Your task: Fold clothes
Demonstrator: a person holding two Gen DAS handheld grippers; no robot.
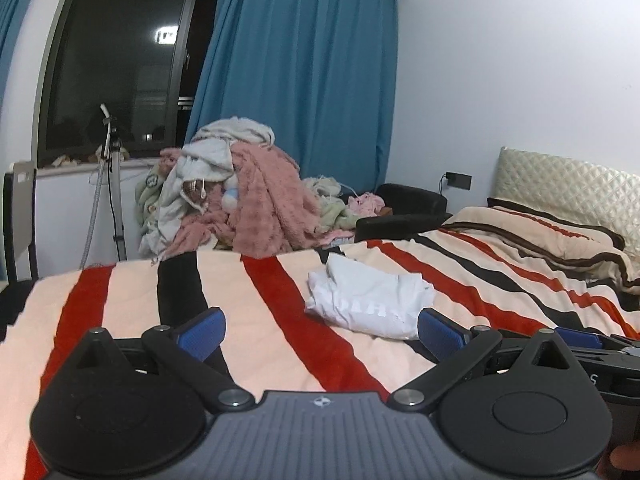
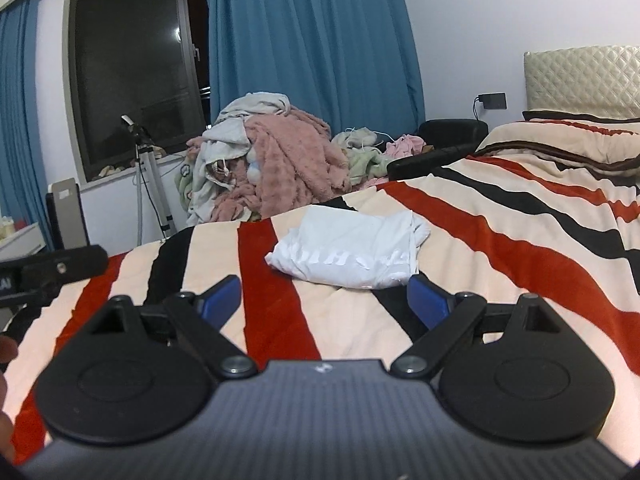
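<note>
A folded white garment (image 1: 368,300) with pale lettering lies on the striped bedspread (image 1: 272,336). It also shows in the right wrist view (image 2: 352,248). My left gripper (image 1: 322,330) is open and empty, just short of the garment, with its right blue pad (image 1: 440,332) near the garment's near edge. My right gripper (image 2: 324,298) is open and empty, just in front of the garment, its right pad (image 2: 426,298) close to the near corner. The right gripper's side shows at the right edge of the left wrist view (image 1: 588,344).
A heap of pink, grey and green clothes (image 1: 240,196) stands beyond the far edge of the bed. Blue curtains (image 1: 304,68) and a dark window (image 1: 120,56) are behind it. A black chair (image 1: 404,208), pillows and a headboard (image 1: 568,184) are at the right.
</note>
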